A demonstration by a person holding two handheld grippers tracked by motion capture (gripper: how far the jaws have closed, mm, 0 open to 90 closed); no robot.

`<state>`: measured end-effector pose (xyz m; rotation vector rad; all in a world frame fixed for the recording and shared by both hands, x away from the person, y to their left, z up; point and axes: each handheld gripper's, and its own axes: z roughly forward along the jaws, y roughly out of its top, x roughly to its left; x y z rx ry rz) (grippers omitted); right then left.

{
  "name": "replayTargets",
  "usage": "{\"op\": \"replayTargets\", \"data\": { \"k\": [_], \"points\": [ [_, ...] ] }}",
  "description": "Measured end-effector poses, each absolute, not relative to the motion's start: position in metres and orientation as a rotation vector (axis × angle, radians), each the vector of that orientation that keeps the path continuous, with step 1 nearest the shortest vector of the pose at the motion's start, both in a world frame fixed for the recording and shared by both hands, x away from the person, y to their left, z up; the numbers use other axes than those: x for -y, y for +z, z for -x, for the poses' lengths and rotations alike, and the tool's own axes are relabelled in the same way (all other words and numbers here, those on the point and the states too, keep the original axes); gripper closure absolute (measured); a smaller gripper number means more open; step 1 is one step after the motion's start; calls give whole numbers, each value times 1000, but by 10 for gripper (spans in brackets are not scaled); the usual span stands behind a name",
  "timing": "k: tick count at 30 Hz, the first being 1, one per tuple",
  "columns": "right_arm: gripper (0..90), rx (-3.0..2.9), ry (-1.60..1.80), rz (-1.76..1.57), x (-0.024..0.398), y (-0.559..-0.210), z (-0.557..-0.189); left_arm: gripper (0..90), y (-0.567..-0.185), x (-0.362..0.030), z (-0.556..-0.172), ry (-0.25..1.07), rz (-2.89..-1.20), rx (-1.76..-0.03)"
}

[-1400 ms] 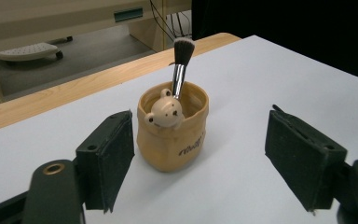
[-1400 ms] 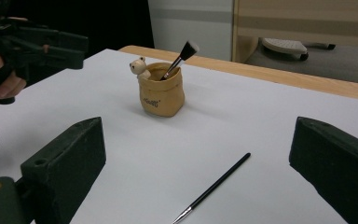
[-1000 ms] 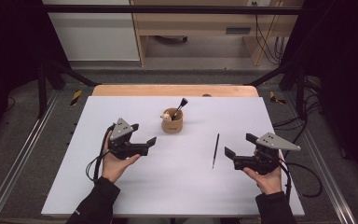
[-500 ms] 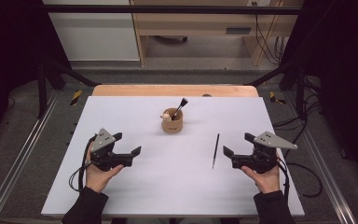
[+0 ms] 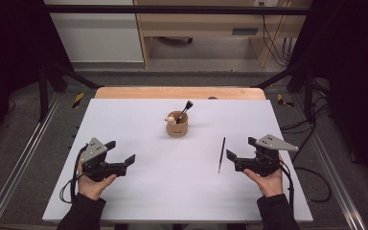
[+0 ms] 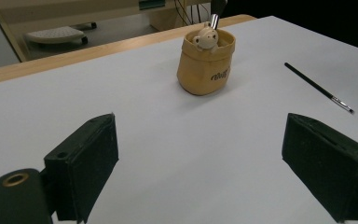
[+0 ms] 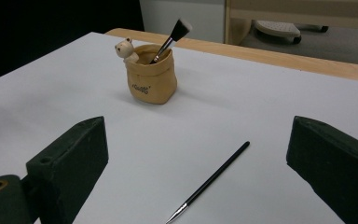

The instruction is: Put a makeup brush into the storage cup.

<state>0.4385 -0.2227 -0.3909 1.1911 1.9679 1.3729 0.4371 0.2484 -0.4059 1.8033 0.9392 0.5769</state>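
Holding the right gripper [image 5: 241, 148] with jaws wide apart and empty, just short of the thin brush [image 7: 212, 179], lying flat on the table [image 5: 172, 191] ahead of and between those jaws, metal-tipped end nearest, handle pointing away toward the pot [image 7: 151, 84] well beyond. Holding the left gripper [image 5: 121, 151] likewise empty, jaws having just been opening and now spread wide, with the pot far ahead between their lines and the thin brush off beyond the right-hand jaw. Likely trouble: closing on so slim a handle lying flat could pinch only table, or roll the brush sideways out from between the pads. Gripping near the tip could leave the long handle drooping or swinging. Coming down too steeply could drive a jaw into the tabletop. Carrying toward the pot, could knock the larger brush [image 7: 170, 39] leaning inside, or tip the small, probably light pot with nothing steadying it. Releasing too high or off-centre could bounce the brush off the rim.
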Motion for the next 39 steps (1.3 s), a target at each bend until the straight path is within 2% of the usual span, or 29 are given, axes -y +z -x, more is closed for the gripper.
{"op": "replayTargets", "data": {
  "k": [22,39],
  "points": [
    [71,-1995,1329,-1223,214,-402,-448,91,-408,-263,-434,577,-1807,-946],
    [89,-2023,1261,-1288,202,-413,-470,92,-413,-274,-431,582,-1807,-964]
  ]
}}
